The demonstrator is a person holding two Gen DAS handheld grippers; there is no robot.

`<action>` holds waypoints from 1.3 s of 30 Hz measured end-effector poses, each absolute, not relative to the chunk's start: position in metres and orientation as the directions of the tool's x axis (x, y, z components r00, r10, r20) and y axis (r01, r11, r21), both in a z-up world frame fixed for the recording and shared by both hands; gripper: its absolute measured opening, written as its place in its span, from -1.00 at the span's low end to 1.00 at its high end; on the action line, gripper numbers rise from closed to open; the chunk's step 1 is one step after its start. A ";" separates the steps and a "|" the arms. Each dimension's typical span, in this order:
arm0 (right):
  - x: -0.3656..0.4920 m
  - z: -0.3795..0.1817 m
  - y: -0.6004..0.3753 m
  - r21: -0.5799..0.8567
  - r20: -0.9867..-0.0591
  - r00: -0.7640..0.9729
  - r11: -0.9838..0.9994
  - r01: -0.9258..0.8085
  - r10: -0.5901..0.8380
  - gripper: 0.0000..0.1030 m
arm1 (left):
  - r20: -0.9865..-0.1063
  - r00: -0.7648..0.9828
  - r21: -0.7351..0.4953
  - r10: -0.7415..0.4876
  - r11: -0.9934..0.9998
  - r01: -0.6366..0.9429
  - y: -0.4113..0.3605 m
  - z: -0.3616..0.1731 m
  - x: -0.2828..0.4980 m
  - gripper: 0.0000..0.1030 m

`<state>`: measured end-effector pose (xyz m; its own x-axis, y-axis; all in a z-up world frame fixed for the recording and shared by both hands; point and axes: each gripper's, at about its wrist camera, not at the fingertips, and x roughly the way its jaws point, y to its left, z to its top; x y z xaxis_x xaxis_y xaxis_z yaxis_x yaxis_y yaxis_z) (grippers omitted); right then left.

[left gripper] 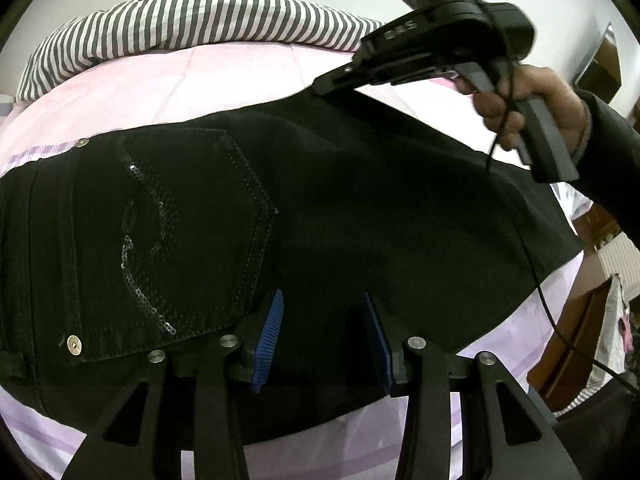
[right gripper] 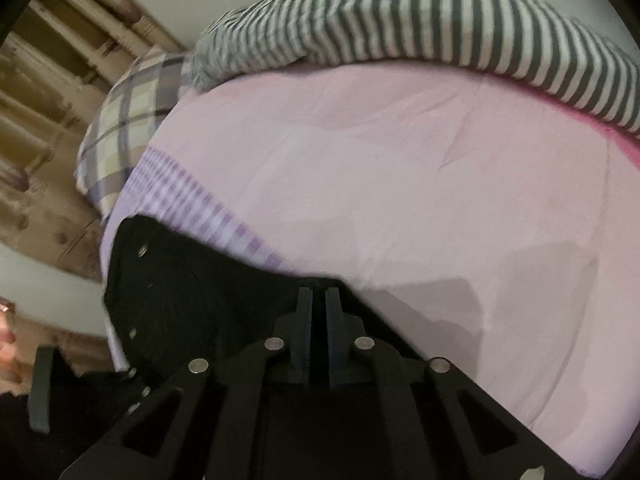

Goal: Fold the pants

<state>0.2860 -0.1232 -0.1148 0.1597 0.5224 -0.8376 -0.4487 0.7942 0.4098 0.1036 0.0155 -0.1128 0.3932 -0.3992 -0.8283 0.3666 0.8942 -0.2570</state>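
Black pants [left gripper: 340,208] lie across a pink bed sheet [left gripper: 168,88], back pocket with sequins [left gripper: 168,240] at the left. My left gripper [left gripper: 324,332] hovers over the near edge of the pants, blue pads apart, holding nothing. My right gripper [left gripper: 320,88], held by a hand at the upper right, is pinched on the far edge of the pants. In the right wrist view its jaws [right gripper: 319,300] are nearly closed on the black cloth [right gripper: 192,296], which spreads to the left.
A striped grey-and-white blanket [left gripper: 192,20] lies along the far side of the bed, also in the right wrist view [right gripper: 420,20]. A plaid pillow [right gripper: 128,136] sits at the bed's left. A cable [left gripper: 540,280] hangs from the right gripper. Wooden furniture [left gripper: 576,340] stands at the right.
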 end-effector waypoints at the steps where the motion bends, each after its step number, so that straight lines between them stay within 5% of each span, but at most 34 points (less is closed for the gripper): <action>1: 0.288 -0.120 -0.122 0.396 -0.844 0.168 0.804 -0.443 0.509 -0.93 | -0.828 0.395 -0.256 -0.398 0.895 0.366 0.015 -0.113 0.103 -0.17; 12: 0.269 -0.075 -0.178 0.402 -0.797 0.318 0.844 -0.356 0.514 -0.58 | -0.846 0.380 -0.226 -0.374 0.897 0.379 0.011 -0.109 0.097 -0.16; 14: 0.255 -0.062 -0.202 0.340 -0.810 0.376 0.882 -0.327 0.451 -0.29 | -0.843 0.376 -0.249 -0.385 0.898 0.362 0.013 -0.105 0.102 -0.16; 27: 0.172 -0.119 -0.310 0.256 -0.893 0.370 0.965 -0.056 0.258 -0.28 | -0.858 0.326 -0.222 -0.398 0.859 0.462 -0.029 -0.111 0.105 -0.13; 31: 0.171 -0.128 -0.343 0.281 -0.878 0.410 0.960 0.023 0.247 -0.47 | -0.863 0.326 -0.206 -0.386 0.858 0.470 -0.028 -0.110 0.098 -0.11; 34: 0.171 -0.127 -0.362 0.175 -0.894 0.432 0.980 0.092 0.119 -0.32 | -0.865 0.330 -0.200 -0.378 0.863 0.464 -0.025 -0.110 0.093 -0.11; 39: 0.152 -0.126 -0.388 0.215 -0.891 0.436 0.965 0.152 0.130 -0.28 | -0.871 0.327 -0.194 -0.366 0.869 0.455 -0.027 -0.110 0.093 -0.11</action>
<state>0.1524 -0.3876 -0.1260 0.4357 0.1302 -0.8906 0.1515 0.9648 0.2152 0.0933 -0.0270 -0.1104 0.3269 -0.3659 -0.8714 0.4552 0.8690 -0.1942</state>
